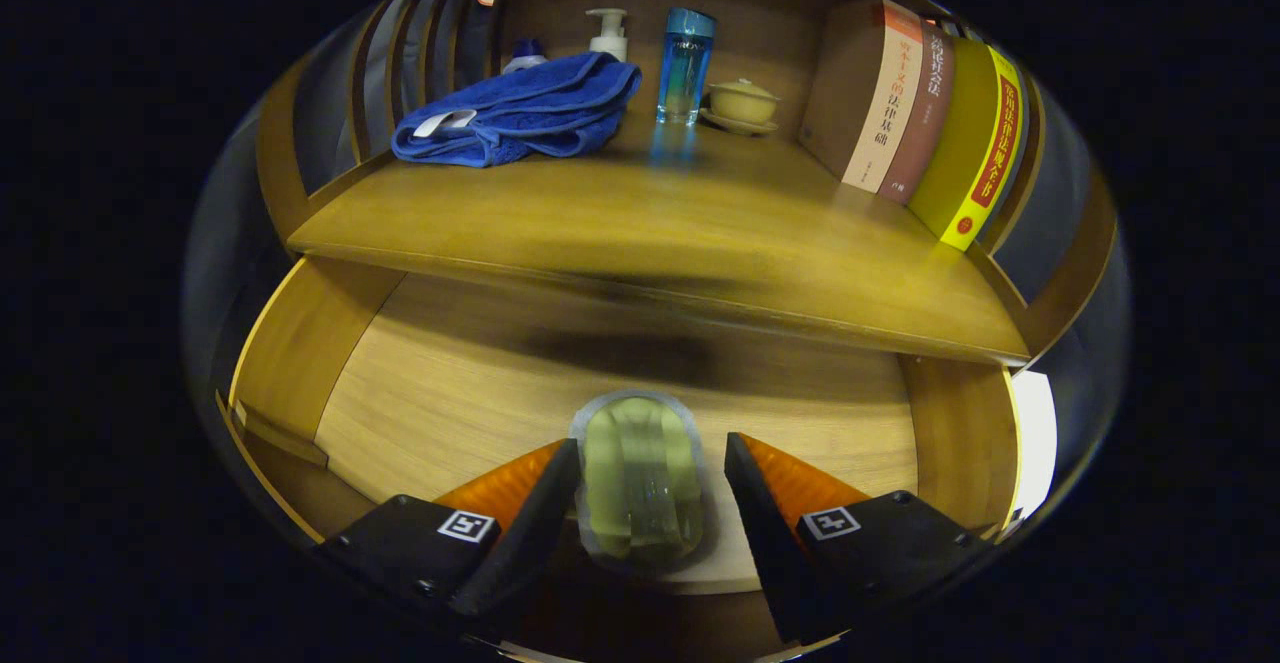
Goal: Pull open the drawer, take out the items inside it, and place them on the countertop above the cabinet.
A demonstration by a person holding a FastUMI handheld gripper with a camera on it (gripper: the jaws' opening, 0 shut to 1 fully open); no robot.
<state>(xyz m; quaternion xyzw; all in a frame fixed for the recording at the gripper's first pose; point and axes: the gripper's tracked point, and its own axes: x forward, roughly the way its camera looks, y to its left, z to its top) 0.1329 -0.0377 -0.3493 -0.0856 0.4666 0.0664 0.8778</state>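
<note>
Drawer [300, 363] pulled open; pale-green clear-wrapped item [640, 488] lies betw. tool [652, 473] fingers, tool open, not gripping.

Scene lit from above, warm but fairly dim. Countertop [700, 233] is given soft glare w/ a blue bottle [685, 63] reflected in it. Broad blurred shadow is cast across drawer [450, 383] floor under the counter lip. Strong fisheye bending is seen at edges; books [930, 113] curve. Clear container [640, 488] betw. parted fingers of the gripper [650, 483] is slightly smeared; left finger touches it, right finger's contact can't be told.
</note>
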